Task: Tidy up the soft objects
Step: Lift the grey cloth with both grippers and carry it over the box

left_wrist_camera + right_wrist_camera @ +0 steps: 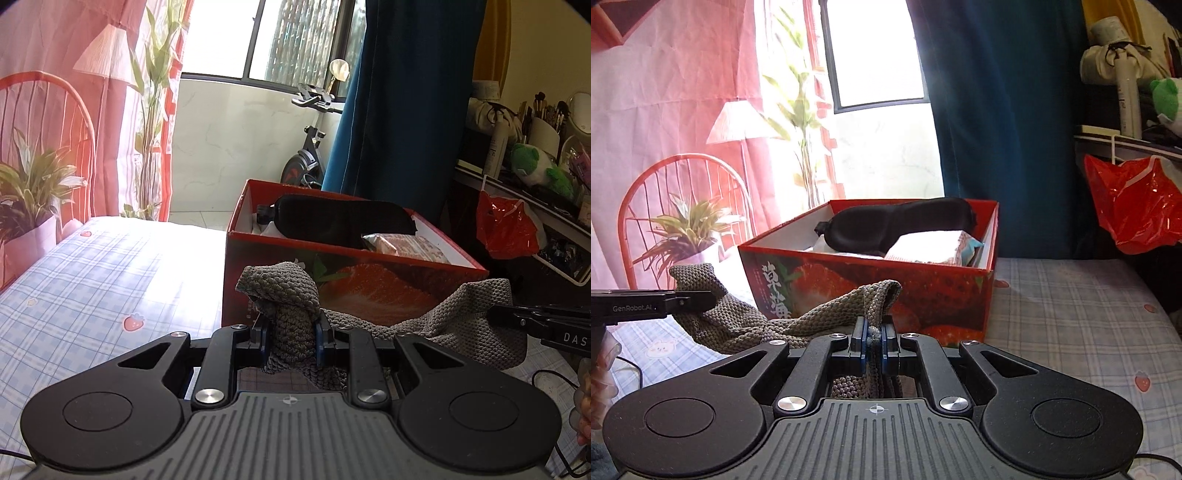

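A: What's in the red strawberry box (369, 291)?

B: A black sleep mask (332, 218) lies across the top of the contents, with a wrapped packet (402, 245) just beside it toward the near wall. Something white shows under the mask; I cannot tell what it is. The box stands open on the checked bedsheet (92, 280).

A: And the grey knitted cloth (295, 325)?

B: Outside the box, held up in front of its near wall. It stretches between both tools, sagging in the middle.

A: How do the grippers stand?

B: The left gripper (291, 332) is clamped on a thick bunch of the cloth. The right gripper (874, 345) is pinched nearly together on a thin fold at the other end.

A: Other containers?

B: A red plastic bag (1134, 206) hangs from a shelf edge; its contents are hidden.
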A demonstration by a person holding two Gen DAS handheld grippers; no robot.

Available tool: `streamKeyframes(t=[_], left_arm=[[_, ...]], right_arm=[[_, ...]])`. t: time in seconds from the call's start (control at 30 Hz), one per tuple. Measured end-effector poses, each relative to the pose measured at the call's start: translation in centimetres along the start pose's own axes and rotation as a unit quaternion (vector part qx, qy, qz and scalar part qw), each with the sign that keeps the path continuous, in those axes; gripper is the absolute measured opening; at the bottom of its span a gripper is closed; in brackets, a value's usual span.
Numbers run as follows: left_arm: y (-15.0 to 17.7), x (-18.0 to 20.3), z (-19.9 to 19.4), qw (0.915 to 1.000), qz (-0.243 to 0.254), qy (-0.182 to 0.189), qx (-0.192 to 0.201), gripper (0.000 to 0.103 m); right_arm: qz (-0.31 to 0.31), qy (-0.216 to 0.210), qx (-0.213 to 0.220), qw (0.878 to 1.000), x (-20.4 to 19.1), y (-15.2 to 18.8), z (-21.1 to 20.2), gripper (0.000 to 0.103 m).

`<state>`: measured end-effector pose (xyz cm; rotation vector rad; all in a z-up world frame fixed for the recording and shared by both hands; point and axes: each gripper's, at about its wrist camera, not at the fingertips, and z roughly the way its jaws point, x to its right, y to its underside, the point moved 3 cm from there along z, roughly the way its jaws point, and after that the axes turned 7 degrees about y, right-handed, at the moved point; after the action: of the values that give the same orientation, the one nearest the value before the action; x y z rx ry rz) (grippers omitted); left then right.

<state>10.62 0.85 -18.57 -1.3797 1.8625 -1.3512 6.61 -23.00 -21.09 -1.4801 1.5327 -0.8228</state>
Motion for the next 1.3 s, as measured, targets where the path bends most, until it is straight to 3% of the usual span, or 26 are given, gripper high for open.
streamKeyframes(t=[0.43,0.73,0.9,1.03,1.2,1.3], left_arm=[[-5.1,0.8,0.3,0.9987,0.011,0.012,0.048,0.024],[-9.9,1.2,4.5,0.997,0.041,0.004,0.066,0.024],[-11.7,1.2,9.0,0.9983,0.05,0.013,0.028,0.024],[-11.6,0.7,12.7,0.9991,0.02,0.033,-0.02,0.024],[-10.4,0.8,15.0,0.9967,0.058,0.012,-0.055,0.024],[-10.5,1.1,15.4,0.9948,0.087,-0.014,-0.05,0.024]], right_arm=[[-0.018,-0.008,0.047,0.999,0.9,-5.3,0.0,0.007],[-0.028,0.008,0.064,0.998,1.6,-10.4,4.1,0.007],[-0.044,0.025,0.054,0.997,1.8,-12.4,7.8,0.007],[-0.061,0.032,0.021,0.997,1.3,-12.1,11.1,0.006],[-0.055,0.041,-0.002,0.998,1.1,-11.5,13.8,0.006],[-0.052,0.046,0.001,0.998,1.1,-11.7,14.7,0.006]])
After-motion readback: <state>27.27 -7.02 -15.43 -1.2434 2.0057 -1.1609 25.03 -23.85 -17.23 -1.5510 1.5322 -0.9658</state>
